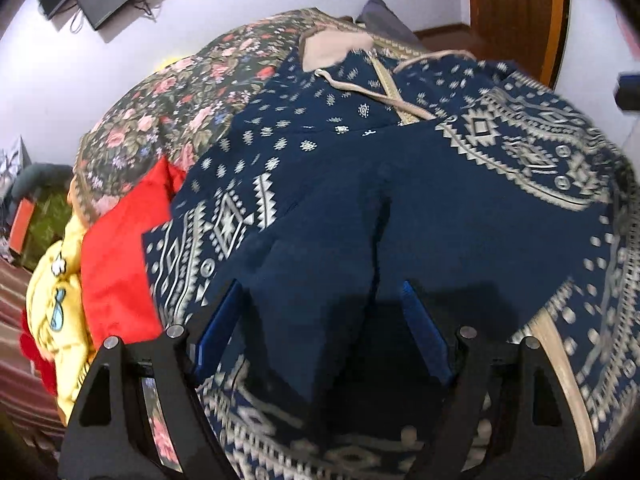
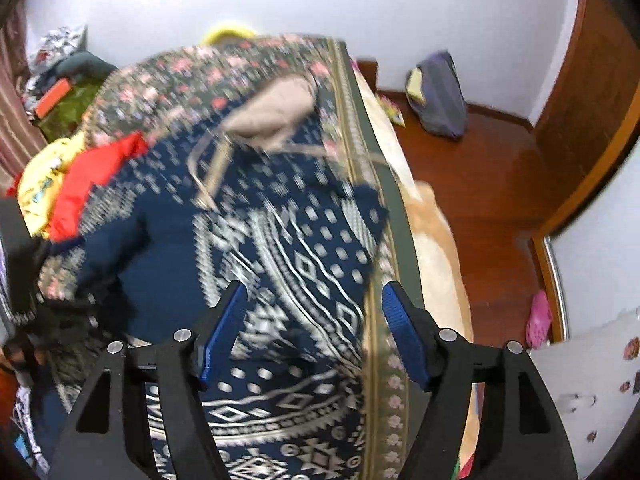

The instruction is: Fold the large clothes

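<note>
A large navy garment (image 1: 360, 184) with a white geometric pattern and a beige hood (image 1: 332, 46) lies spread on the floral bed cover (image 1: 160, 92). A plain navy part of it (image 1: 320, 280) is folded over and lies between the blue pads of my left gripper (image 1: 324, 312), whose jaws stand wide apart. In the right wrist view the same garment (image 2: 256, 248) lies under my right gripper (image 2: 314, 316), which is open and empty above the garment's edge by the bed's right side (image 2: 384, 208). That view is blurred.
A red cloth (image 1: 120, 248) and a yellow printed cloth (image 1: 60, 292) lie at the bed's left. A wooden floor (image 2: 492, 184) with a purple bag (image 2: 438, 92) and a pink shoe (image 2: 538, 320) lies right of the bed. A wooden door (image 1: 516, 4) stands beyond.
</note>
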The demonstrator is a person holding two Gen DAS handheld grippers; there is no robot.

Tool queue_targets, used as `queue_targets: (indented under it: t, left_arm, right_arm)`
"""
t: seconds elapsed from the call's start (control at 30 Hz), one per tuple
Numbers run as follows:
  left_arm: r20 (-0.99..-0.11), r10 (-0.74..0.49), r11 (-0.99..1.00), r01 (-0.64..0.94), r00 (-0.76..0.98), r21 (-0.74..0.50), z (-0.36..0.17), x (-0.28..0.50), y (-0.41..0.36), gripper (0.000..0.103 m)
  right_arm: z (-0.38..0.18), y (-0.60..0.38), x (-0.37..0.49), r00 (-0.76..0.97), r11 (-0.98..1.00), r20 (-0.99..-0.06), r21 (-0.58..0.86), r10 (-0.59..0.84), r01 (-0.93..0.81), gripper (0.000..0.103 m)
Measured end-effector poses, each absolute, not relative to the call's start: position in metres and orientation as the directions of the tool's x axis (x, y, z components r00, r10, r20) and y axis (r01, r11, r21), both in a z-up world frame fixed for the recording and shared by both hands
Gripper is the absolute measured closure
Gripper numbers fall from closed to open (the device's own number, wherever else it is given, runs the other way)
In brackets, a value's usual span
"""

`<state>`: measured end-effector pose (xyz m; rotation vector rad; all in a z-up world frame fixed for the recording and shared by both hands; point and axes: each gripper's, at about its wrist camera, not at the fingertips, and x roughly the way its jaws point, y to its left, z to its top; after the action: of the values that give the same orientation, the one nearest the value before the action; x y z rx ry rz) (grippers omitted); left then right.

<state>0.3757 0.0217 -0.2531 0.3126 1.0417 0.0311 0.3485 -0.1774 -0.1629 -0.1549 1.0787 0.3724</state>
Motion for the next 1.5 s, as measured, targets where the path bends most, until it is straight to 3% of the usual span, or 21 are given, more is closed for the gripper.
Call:
queue_targets:
  t: [0.07,0.13,0.23,0.3,0.5,0.7,0.9,0.97,1.13,1.23,1.5]
  left_arm:
    - [-0.838,0.196,0.953,0.103,0.510,0.286,-0.259,0.386,0.023,0.023]
    - [-0.839,0.194,0.960,0.075,0.509,0.268,-0.258,0.392,0.030,0.047]
    - [-0.856,0.175,0.975,0.036,0.487,0.220,-0.255,0.399,0.044,0.075]
    - [-0.854,0.160,0.983,0.003,0.495,0.185,-0.247,0.398,0.056,0.081]
    - [-0.807,0.078,0.994,-0.105,0.585,0.020,-0.202,0.375,0.108,0.086]
    - [-0.781,0.034,0.986,-0.150,0.623,-0.076,-0.185,0.345,0.149,0.086]
    - [-0.845,0.034,0.984,-0.167,0.534,-0.066,-0.226,0.318,0.161,0.082]
    - [-0.872,0.019,0.980,-0.183,0.489,-0.082,-0.243,0.311,0.168,0.079]
    - [-0.896,0.054,0.968,-0.243,0.442,-0.062,-0.268,0.286,0.182,0.049]
    - [-0.895,0.051,0.962,-0.262,0.443,-0.075,-0.270,0.272,0.190,0.039]
    - [-0.888,0.171,0.972,-0.222,0.427,0.080,-0.251,0.255,0.195,0.035]
  right_arm:
    - [-0.182,-0.181,0.353,0.382,0.933,-0.898,0.077,0.218,-0.350,0.037]
    - [-0.198,-0.183,0.356,0.349,0.939,-0.913,0.092,0.213,-0.333,0.037]
    - [-0.220,-0.178,0.358,0.308,0.939,-0.929,0.100,0.206,-0.328,0.037]
    - [-0.222,-0.178,0.356,0.324,0.942,-0.923,0.100,0.209,-0.322,0.036]
    - [-0.221,-0.178,0.354,0.342,0.940,-0.913,0.109,0.223,-0.323,0.036]
    - [-0.224,-0.181,0.350,0.354,0.944,-0.909,0.107,0.220,-0.311,0.034]
    - [-0.226,-0.178,0.348,0.360,0.944,-0.909,0.093,0.211,-0.318,0.028]
    - [-0.226,-0.177,0.347,0.360,0.942,-0.910,0.088,0.208,-0.323,0.026]
    - [-0.227,-0.176,0.345,0.364,0.942,-0.910,0.077,0.200,-0.327,0.024]
    - [-0.227,-0.176,0.345,0.368,0.943,-0.908,0.077,0.202,-0.325,0.024]
    - [-0.224,-0.178,0.348,0.332,0.941,-0.921,0.092,0.204,-0.325,0.024]
